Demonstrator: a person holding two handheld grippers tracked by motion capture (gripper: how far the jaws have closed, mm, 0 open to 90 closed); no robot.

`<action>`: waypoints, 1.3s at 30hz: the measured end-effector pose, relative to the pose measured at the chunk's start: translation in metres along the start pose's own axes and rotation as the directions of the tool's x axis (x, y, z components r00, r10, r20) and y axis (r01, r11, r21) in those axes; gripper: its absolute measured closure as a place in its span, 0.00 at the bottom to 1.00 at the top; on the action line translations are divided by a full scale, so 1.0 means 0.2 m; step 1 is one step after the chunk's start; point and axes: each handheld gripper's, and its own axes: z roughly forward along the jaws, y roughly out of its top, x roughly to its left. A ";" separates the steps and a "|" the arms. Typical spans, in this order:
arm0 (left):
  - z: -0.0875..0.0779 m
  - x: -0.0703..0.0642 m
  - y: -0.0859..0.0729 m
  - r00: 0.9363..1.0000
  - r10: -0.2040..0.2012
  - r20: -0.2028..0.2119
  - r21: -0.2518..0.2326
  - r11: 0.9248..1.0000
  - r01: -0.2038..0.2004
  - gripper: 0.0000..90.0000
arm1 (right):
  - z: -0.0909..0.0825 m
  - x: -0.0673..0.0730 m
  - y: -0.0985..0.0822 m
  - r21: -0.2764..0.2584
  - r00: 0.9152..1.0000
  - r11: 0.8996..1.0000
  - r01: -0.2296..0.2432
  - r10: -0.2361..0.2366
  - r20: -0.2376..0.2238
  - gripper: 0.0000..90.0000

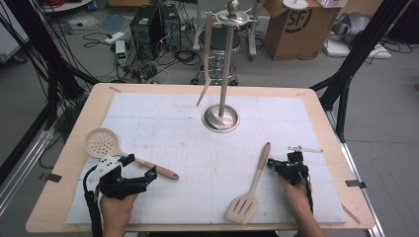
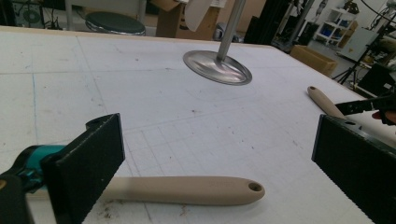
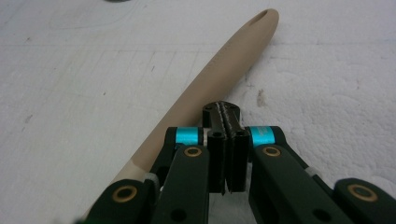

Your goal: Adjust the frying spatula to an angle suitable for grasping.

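Observation:
A beige skimmer [image 1: 101,143] lies at the table's left, its handle [image 2: 187,189] pointing right. My left gripper [image 1: 141,166] stands open over that handle, the jaws wide apart [image 2: 217,135] and the pads off it. A beige slotted spatula [image 1: 242,207] lies at the front right, its handle [image 3: 224,60] running up and away. My right gripper [image 1: 271,163] sits low on the mat just right of that handle. Its jaws [image 3: 221,109] are shut together with nothing between them and the handle beside them.
A metal utensil stand has its round base [image 1: 221,118] at the middle back of the white mat [image 1: 197,197], with a pale utensil [image 1: 206,59] hanging from its top. A small white part [image 1: 305,148] lies near the right gripper. Cables and boxes lie beyond the table.

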 end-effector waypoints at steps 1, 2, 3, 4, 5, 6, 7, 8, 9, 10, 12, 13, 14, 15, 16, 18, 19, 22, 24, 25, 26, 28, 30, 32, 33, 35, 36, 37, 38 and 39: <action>0.00 0.00 0.00 1.000 0.002 0.000 0.000 1.000 -0.002 0.03 | 0.00 0.01 0.00 0.002 1.000 1.000 0.003 -0.003 0.000 0.99; 0.00 0.00 0.00 1.000 0.002 0.000 0.002 1.000 -0.002 0.03 | 0.01 0.01 0.00 0.009 1.000 1.000 -0.005 0.005 -0.016 0.99; 0.01 -0.01 0.00 1.000 0.003 0.002 0.002 1.000 -0.003 0.03 | 0.01 0.02 0.01 0.011 1.000 1.000 -0.011 0.011 -0.014 0.99; 0.01 -0.01 0.00 1.000 0.002 0.003 0.002 1.000 -0.002 0.03 | 0.02 0.02 0.01 0.011 1.000 1.000 -0.005 0.006 -0.009 0.99; 0.01 -0.01 0.00 1.000 0.003 0.004 0.002 1.000 -0.003 0.03 | 0.02 0.03 0.02 0.014 1.000 1.000 -0.003 0.003 -0.008 0.99; 0.01 -0.01 0.00 1.000 0.006 0.005 0.003 1.000 -0.006 0.03 | 0.03 0.03 0.02 0.017 1.000 1.000 -0.005 0.006 -0.010 0.99; 0.01 -0.01 0.00 1.000 0.005 0.004 0.003 1.000 -0.005 0.03 | 0.04 0.04 0.03 0.020 1.000 1.000 -0.001 0.001 -0.012 0.99; 0.01 -0.01 0.00 1.000 0.006 0.004 0.004 1.000 -0.006 0.03 | 0.04 0.04 0.03 0.024 1.000 1.000 0.001 -0.001 -0.014 0.99; 0.01 -0.01 0.00 1.000 0.006 0.004 0.004 1.000 -0.006 0.03 | 0.05 0.05 0.04 0.030 1.000 1.000 -0.003 0.004 -0.017 0.99; 0.01 -0.01 0.00 1.000 0.005 0.005 0.004 1.000 -0.005 0.03 | 0.06 0.05 0.05 0.031 1.000 1.000 0.001 0.000 -0.019 0.99; 0.01 -0.01 0.00 1.000 0.004 0.004 0.003 1.000 -0.004 0.03 | 0.08 0.07 0.06 0.038 1.000 0.999 0.007 -0.006 -0.024 0.99; 0.01 -0.01 0.00 1.000 0.004 0.004 0.004 1.000 -0.004 0.03 | 0.09 0.07 0.07 0.043 0.999 0.999 0.010 -0.009 -0.030 0.99; 0.01 -0.01 0.00 1.000 0.004 0.005 0.004 1.000 -0.004 0.03 | 0.10 0.08 0.08 0.048 0.999 0.999 0.004 -0.002 -0.038 0.99; 0.01 -0.01 0.00 1.000 0.005 0.005 0.004 1.000 -0.005 0.03 | 0.12 0.09 0.09 0.052 0.999 0.999 0.008 -0.006 -0.044 0.99; 0.01 -0.01 0.00 1.000 0.006 0.004 0.004 1.000 -0.006 0.03 | 0.13 0.09 0.10 0.059 0.999 0.998 0.010 -0.007 -0.050 0.99; 0.02 -0.01 0.00 1.000 0.004 0.007 0.006 1.000 -0.004 0.03 | 0.16 0.11 0.13 0.071 0.998 0.997 0.027 -0.023 -0.063 0.99; 0.02 -0.01 0.00 1.000 0.005 0.007 0.008 1.000 -0.005 0.03 | 0.17 0.12 0.14 0.075 0.997 0.997 0.037 -0.031 -0.069 0.99; 0.02 -0.01 0.00 1.000 0.004 0.007 0.009 1.000 -0.005 0.03 | 0.22 0.14 0.18 0.094 0.996 0.994 0.055 -0.048 -0.081 0.99; 0.02 -0.01 0.00 1.000 0.004 0.005 0.010 1.000 -0.004 0.03 | 0.25 0.17 0.21 0.110 0.994 0.991 0.072 -0.062 -0.086 0.99; 0.02 -0.01 0.00 1.000 0.004 0.005 0.010 1.000 -0.004 0.03 | 0.27 0.19 0.22 0.120 0.993 0.989 0.086 -0.076 -0.087 0.99; 0.02 -0.01 0.00 1.000 0.003 0.006 0.009 1.000 -0.003 0.03 | 0.29 0.20 0.24 0.125 0.992 0.987 0.102 -0.091 -0.086 0.99; 0.02 -0.01 0.00 1.000 0.002 0.005 0.008 1.000 -0.002 0.03 | 0.32 0.24 0.27 0.150 0.991 0.982 0.112 -0.099 -0.094 0.99; 0.02 0.00 0.00 1.000 0.002 0.005 0.007 1.000 -0.002 0.03 | 0.36 0.27 0.29 0.157 0.988 0.979 0.132 -0.117 -0.104 0.99; 0.02 0.00 0.00 1.000 0.002 0.005 0.008 1.000 -0.002 0.03 | 0.39 0.29 0.31 0.168 0.986 0.975 0.145 -0.128 -0.111 0.99; 0.02 0.00 0.00 1.000 0.002 0.007 0.007 1.000 -0.002 0.03 | 0.40 0.31 0.32 0.173 0.985 0.974 0.148 -0.129 -0.116 0.99; 0.02 0.00 0.00 1.000 0.000 0.007 0.007 1.000 0.000 0.03 | 0.43 0.35 0.33 0.184 0.981 0.968 0.168 -0.147 -0.125 0.99; 0.02 0.00 0.00 1.000 -0.001 0.007 0.006 1.000 0.001 0.03 | 0.44 0.37 0.34 0.187 0.979 0.966 0.180 -0.159 -0.125 0.99; 0.02 0.00 0.00 1.000 -0.003 0.006 0.005 1.000 0.003 0.03 | 0.46 0.39 0.34 0.190 0.977 0.963 0.192 -0.169 -0.130 0.99; 0.02 0.00 0.00 1.000 -0.003 0.008 0.005 1.000 0.003 0.03 | 0.47 0.41 0.35 0.198 0.976 0.961 0.194 -0.168 -0.137 0.99; 0.02 0.00 0.00 1.000 -0.002 0.008 0.006 1.000 0.002 0.03 | 0.48 0.42 0.36 0.203 0.973 0.957 0.206 -0.180 -0.142 0.99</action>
